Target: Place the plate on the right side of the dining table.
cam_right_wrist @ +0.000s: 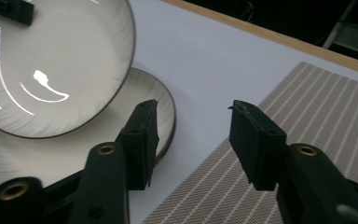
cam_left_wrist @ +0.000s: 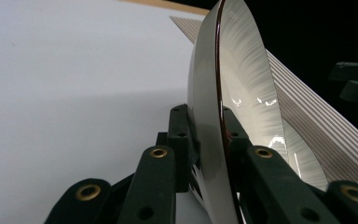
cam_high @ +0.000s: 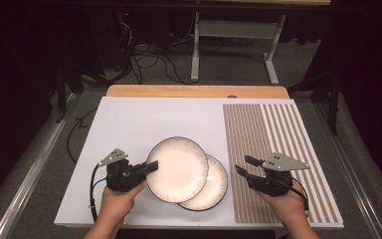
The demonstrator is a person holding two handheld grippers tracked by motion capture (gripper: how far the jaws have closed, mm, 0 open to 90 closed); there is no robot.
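Two grippers in play, and the left gripper (cam_high: 151,166) is the busy one: its jaws are clamped on the rim of the top plate (cam_high: 177,169), biting at the plate's nine o'clock edge. Look along those jaws in the left gripper view and the top plate (cam_left_wrist: 242,88) stands nearly edge-on between them, dark rim line running straight up out of the grip. It's tilted and lifted, overlapping the bottom plate (cam_high: 214,186), which lies flat on the white board (cam_high: 129,119) towards four o'clock of it. Over to the right gripper (cam_high: 243,166): jaws apart, holding nothing, hovering over the near edge of the striped mat (cam_high: 278,129). In its own view the right gripper (cam_right_wrist: 193,135) has the bottom plate (cam_right_wrist: 163,100) just beside its left jaw, up at ten o'clock. So here's the geometry that matters, as I judge it: the bottom plate sits between the two hands, at about nine o'clock from the free gripper and nearer to it, while the mat lies at three o'clock of both plates, the likely landing ground.
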